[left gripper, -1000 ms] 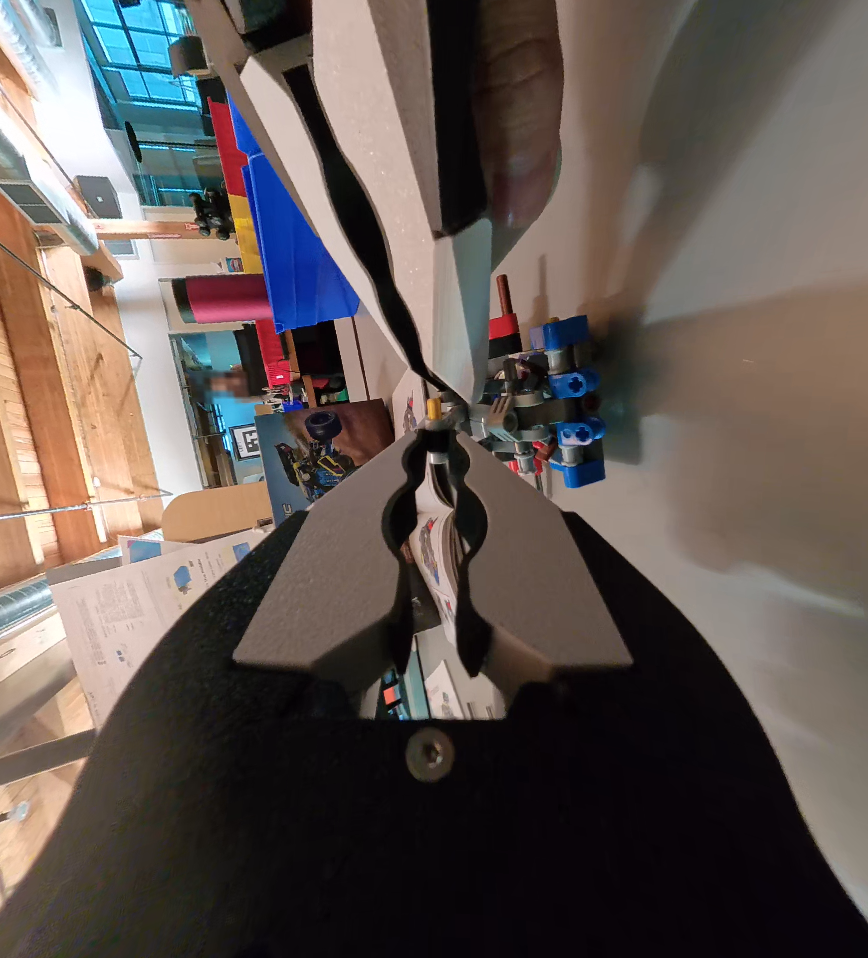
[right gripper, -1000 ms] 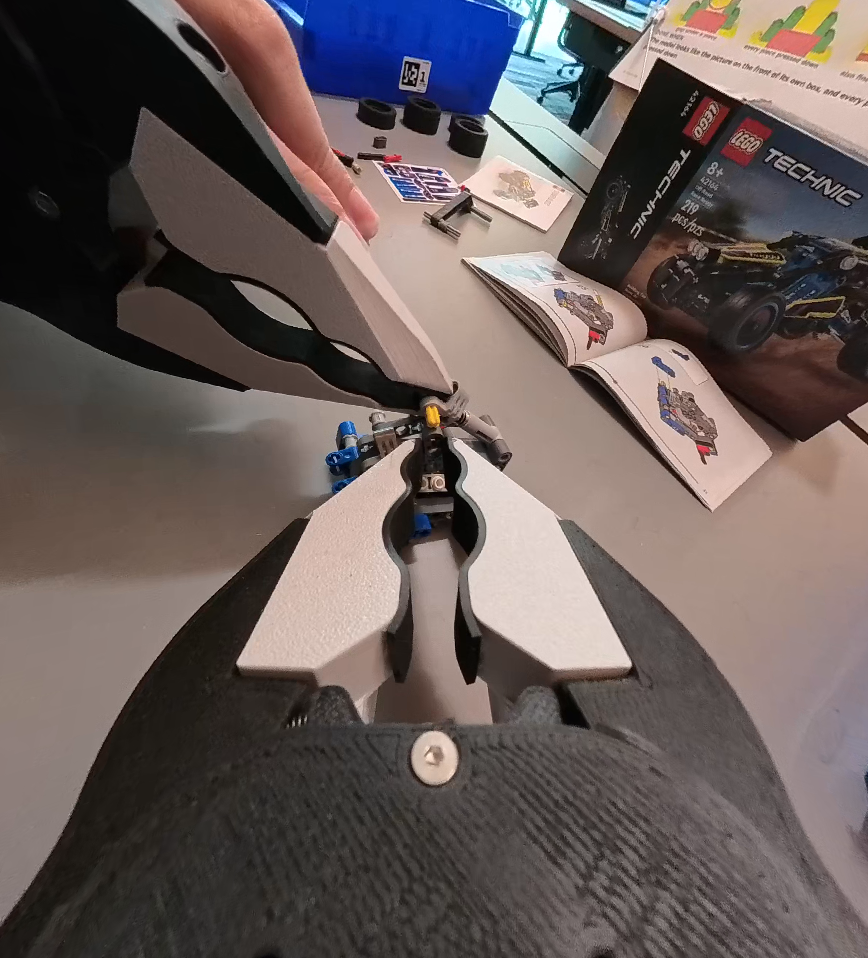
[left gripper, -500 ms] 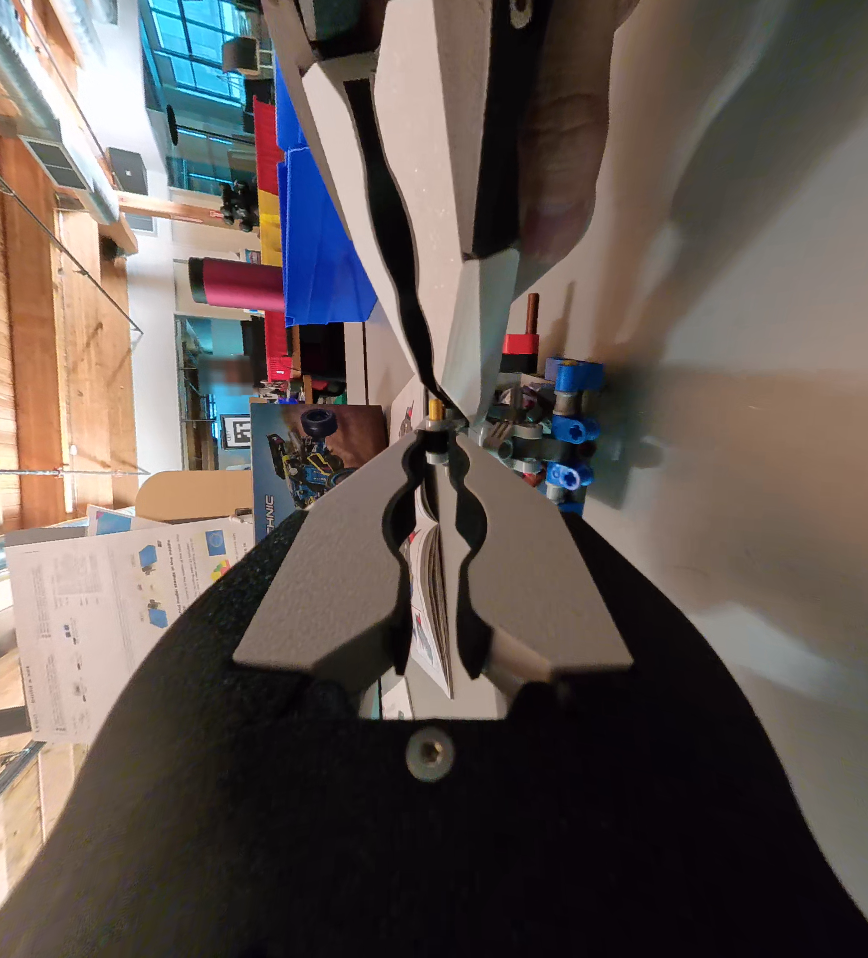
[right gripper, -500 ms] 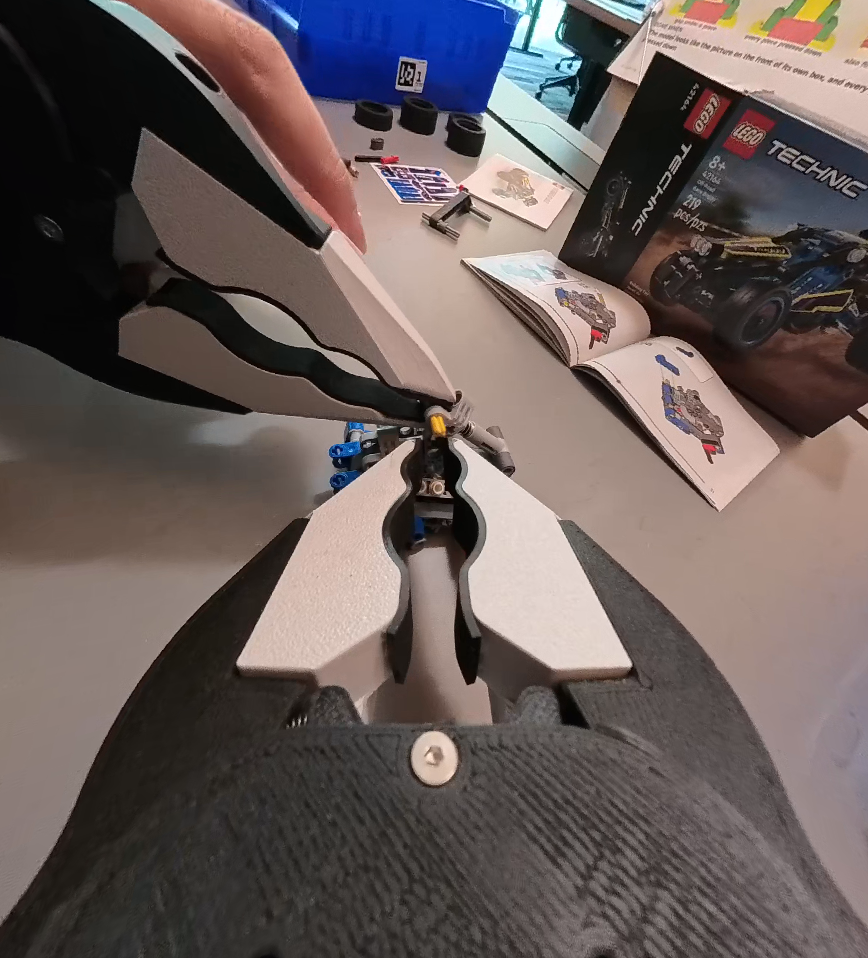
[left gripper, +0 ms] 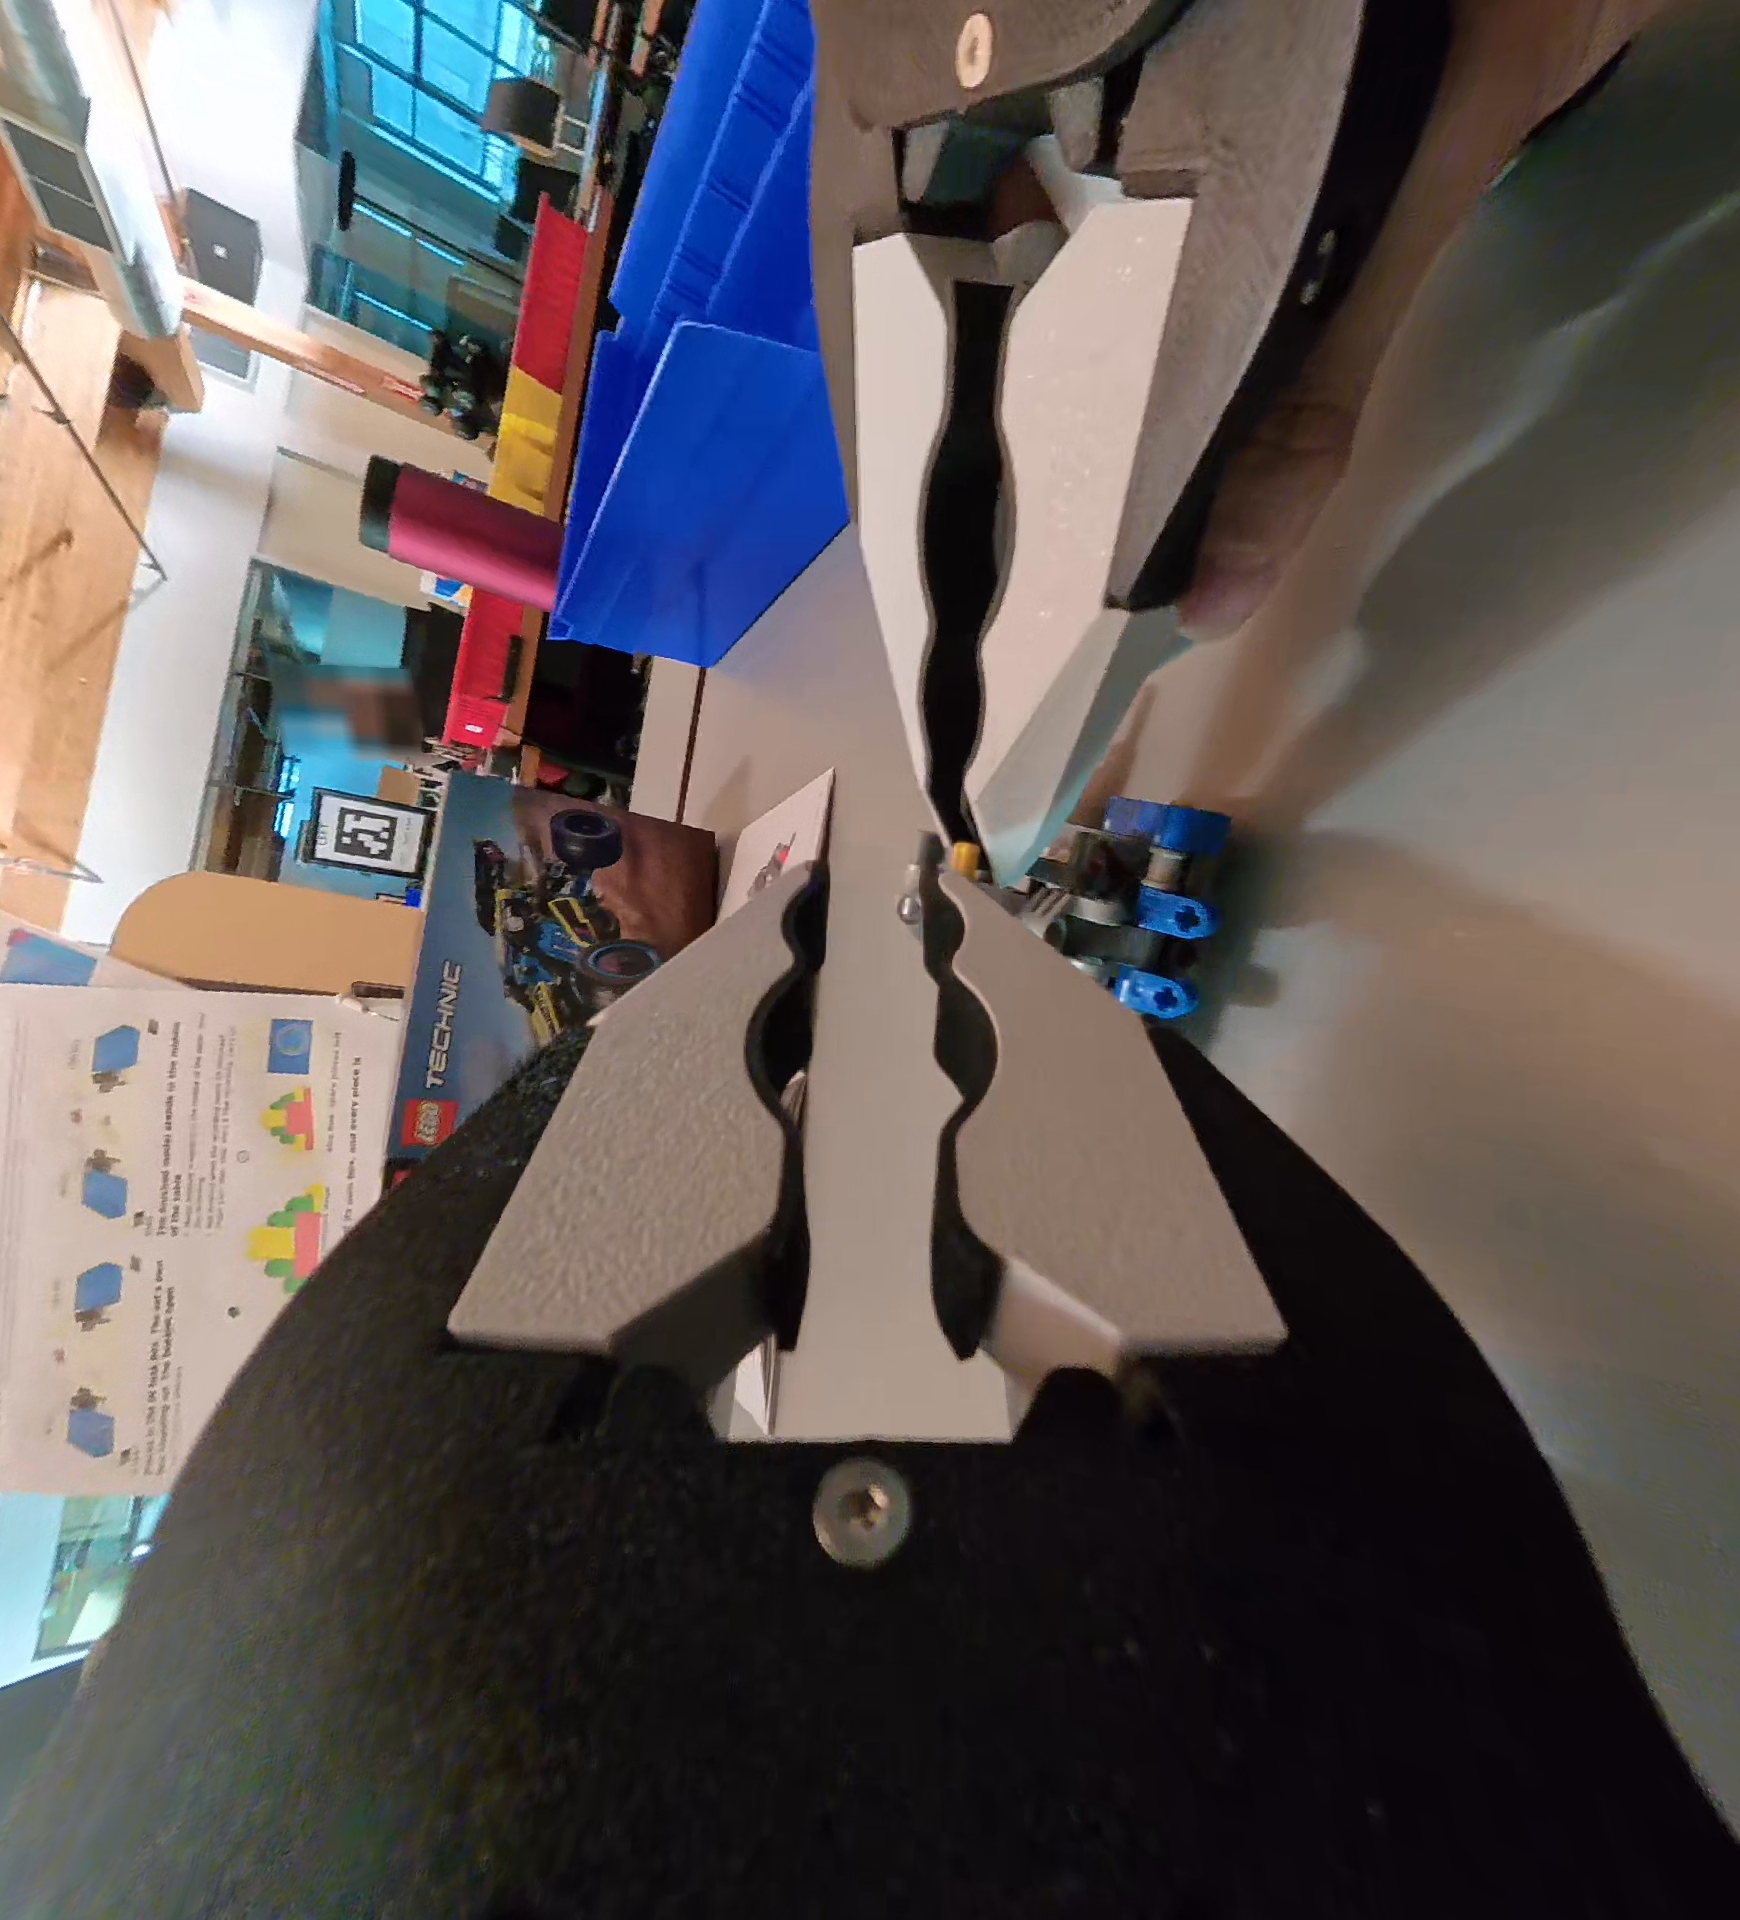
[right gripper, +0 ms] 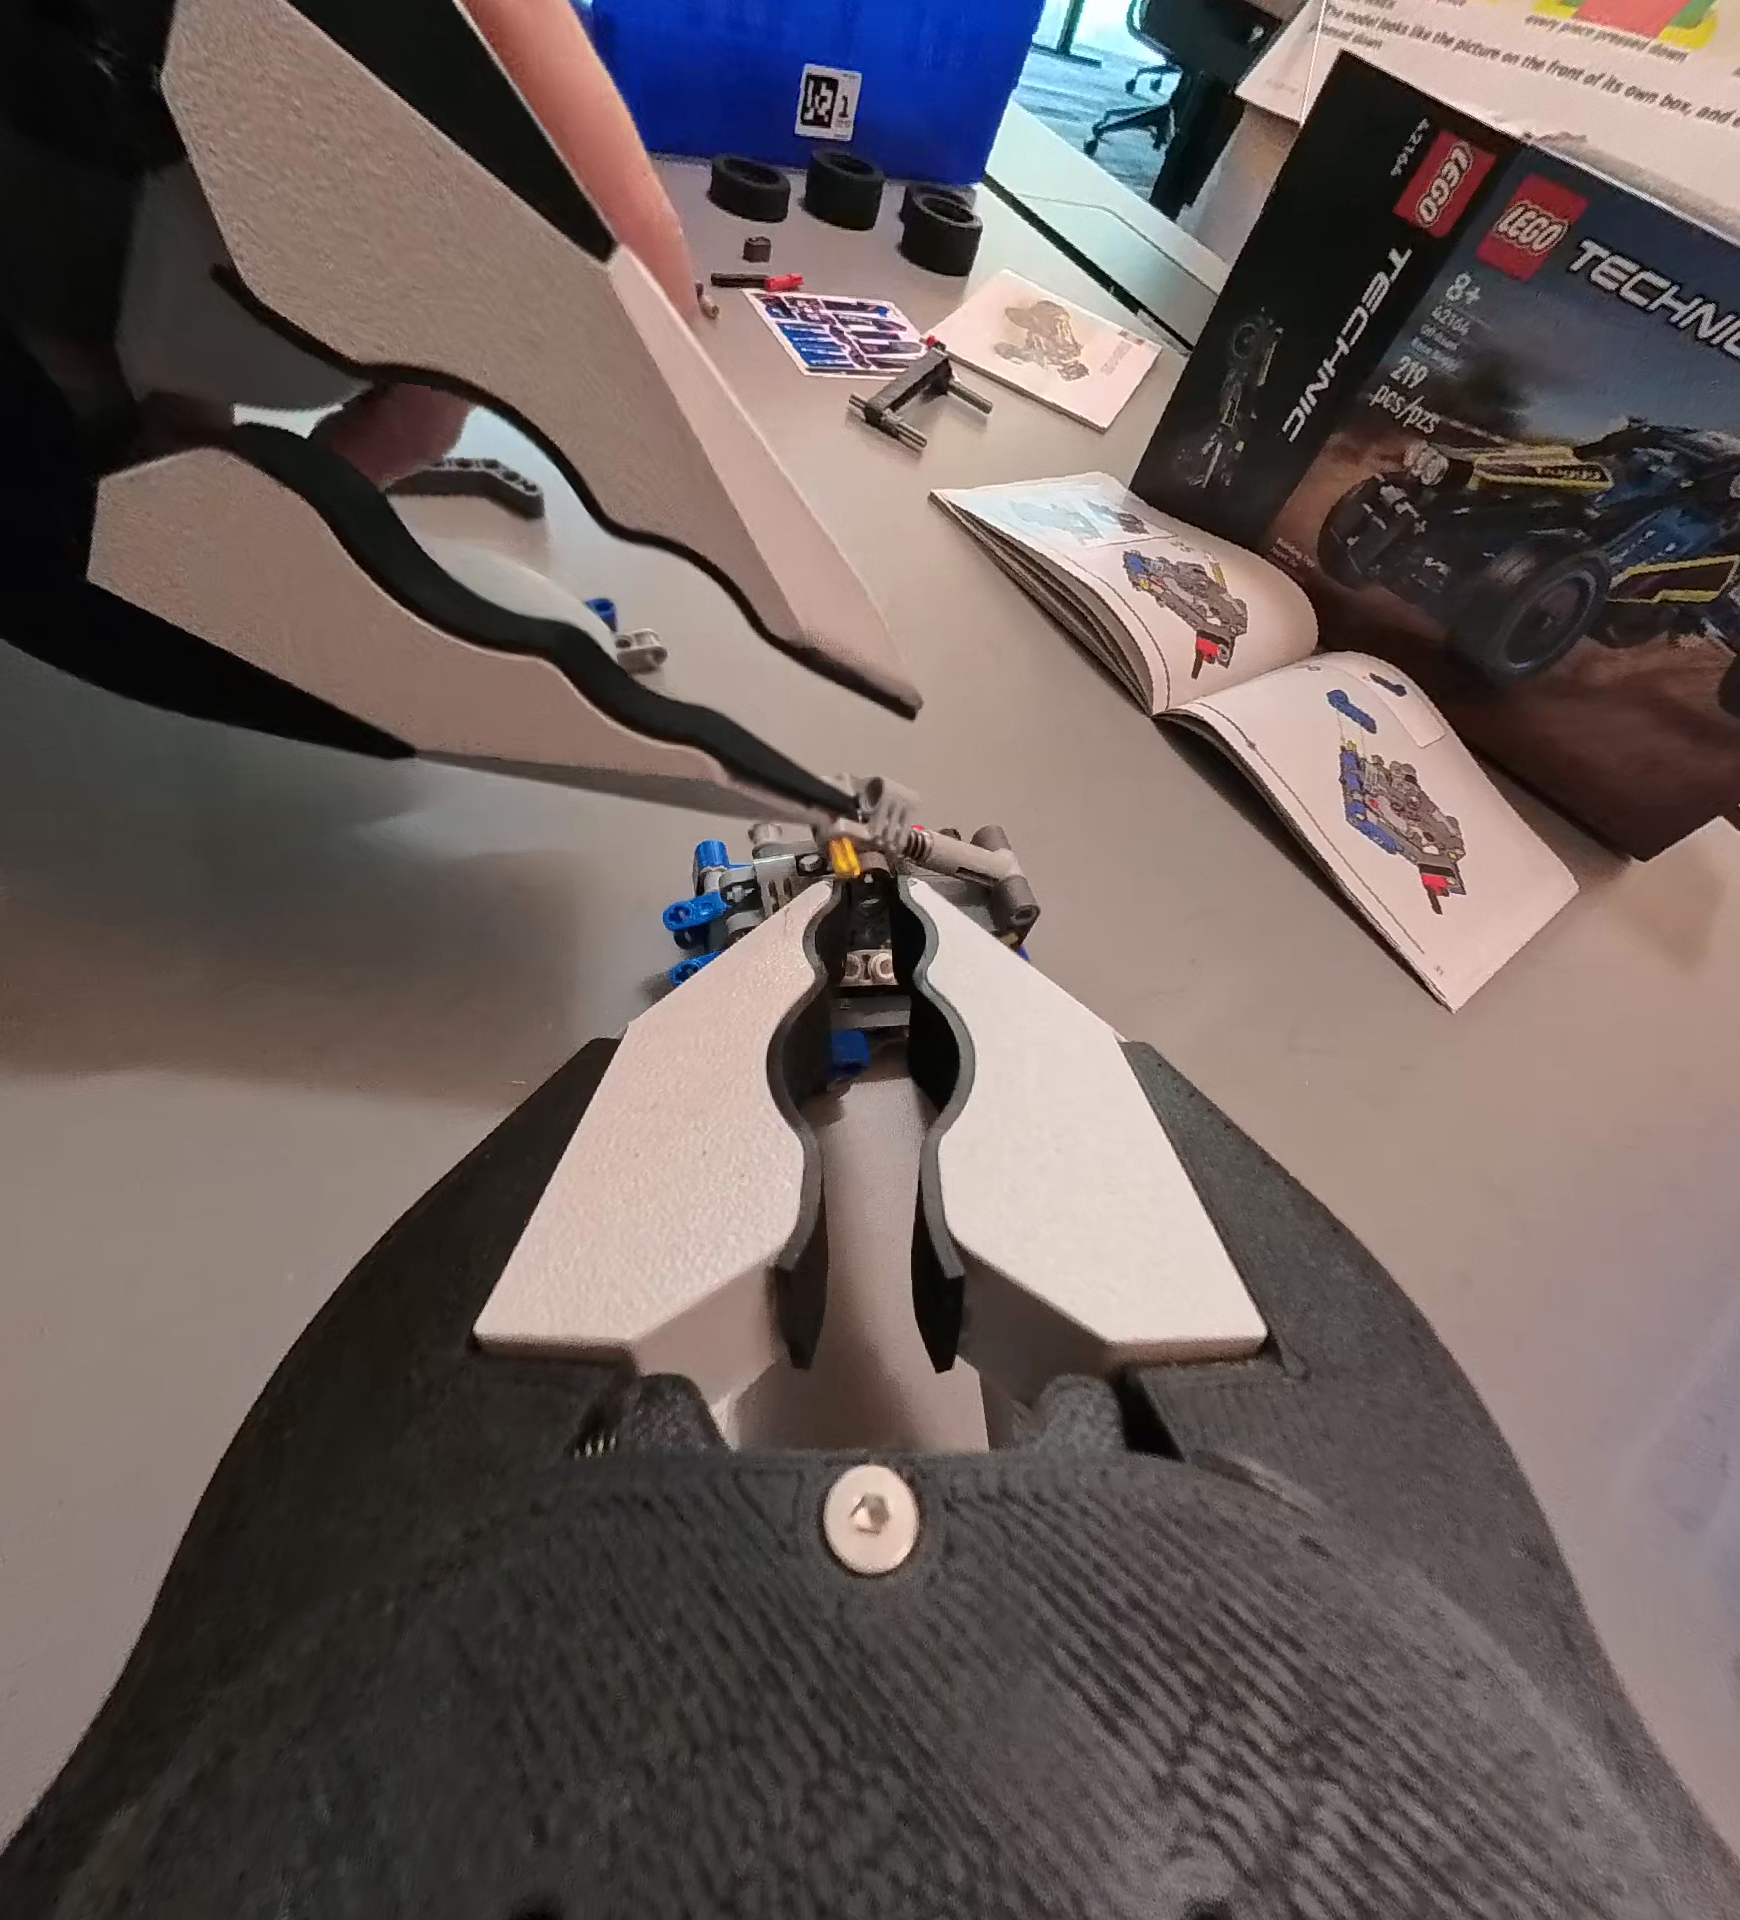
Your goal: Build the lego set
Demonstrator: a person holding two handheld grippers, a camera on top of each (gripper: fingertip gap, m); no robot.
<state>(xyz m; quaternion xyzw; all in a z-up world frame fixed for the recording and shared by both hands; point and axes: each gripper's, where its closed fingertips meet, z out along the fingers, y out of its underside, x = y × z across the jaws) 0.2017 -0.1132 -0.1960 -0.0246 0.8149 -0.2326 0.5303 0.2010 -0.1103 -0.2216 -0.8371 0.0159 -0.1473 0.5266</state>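
A small brick assembly (right gripper: pixel 741 883) of grey, black and blue parts sits on the grey table (right gripper: pixel 222 1039). My right gripper (right gripper: pixel 868 899) is shut on its black upper part, beside a yellow pin (right gripper: pixel 842 857). My left gripper (right gripper: pixel 876 753) comes in from the upper left with its fingers spread. Its lower fingertip (right gripper: pixel 824 795) still touches a small grey piece with a spring (right gripper: pixel 892 805) on top of the assembly; the upper finger stands clear. In the left wrist view my left gripper (left gripper: pixel 876 883) is open, with the grey piece (left gripper: pixel 913 883) against one fingertip, the assembly (left gripper: pixel 1146 904) just beyond and the right gripper (left gripper: pixel 954 821) above.
An open instruction booklet (right gripper: pixel 1261 665) and the set's box (right gripper: pixel 1572 416) lie to the right. Farther back are black tyres (right gripper: pixel 845 187), a sticker sheet (right gripper: pixel 835 332), a black axle part (right gripper: pixel 913 395) and a blue bin (right gripper: pixel 824 62). Loose small pieces (right gripper: pixel 627 634) lie under the left gripper. The grippers are tip to tip, or close to it.
My left gripper was shut on the small grey piece; its fingers have now spread apart and let go of it. My right gripper keeps its hold on the assembly.
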